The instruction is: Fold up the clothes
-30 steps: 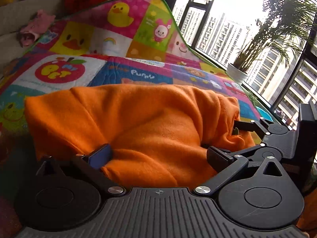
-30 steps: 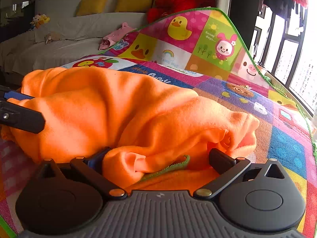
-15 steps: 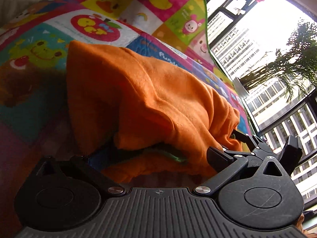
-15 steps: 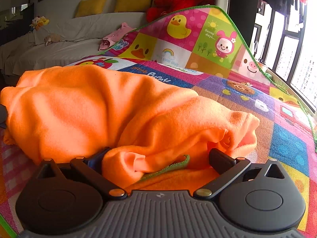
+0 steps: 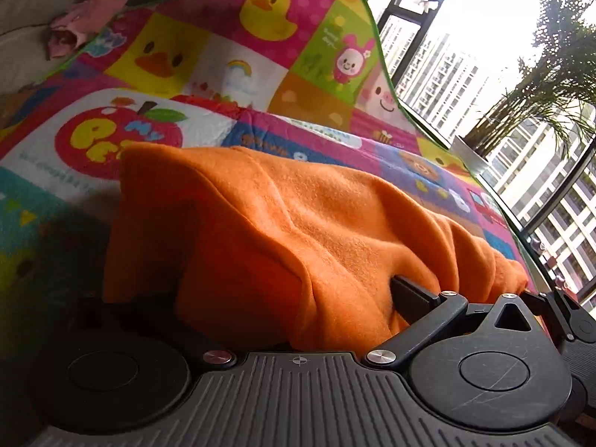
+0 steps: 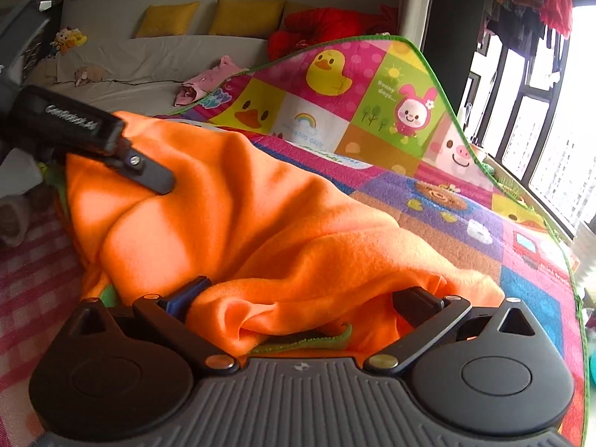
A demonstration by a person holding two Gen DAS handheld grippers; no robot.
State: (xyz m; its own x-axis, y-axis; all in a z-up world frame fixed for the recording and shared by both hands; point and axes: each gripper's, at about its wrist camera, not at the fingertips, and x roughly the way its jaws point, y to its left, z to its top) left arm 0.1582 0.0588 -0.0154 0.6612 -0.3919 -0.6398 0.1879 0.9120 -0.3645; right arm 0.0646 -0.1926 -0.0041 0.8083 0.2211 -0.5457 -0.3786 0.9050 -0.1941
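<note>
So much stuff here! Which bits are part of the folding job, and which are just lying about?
Part of the job:
orange fleece garment
left claw, gripping one edge of it
right claw, gripping another edge
cartoon play mat, the surface underneath

Just lying about:
pink clothing on the sofa
yellow cushions
red plush
potted palm by the window

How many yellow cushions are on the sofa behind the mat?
2, in the right wrist view: one yellow cushion on the left, another beside it, right. A third may hide behind the red plush.
</note>
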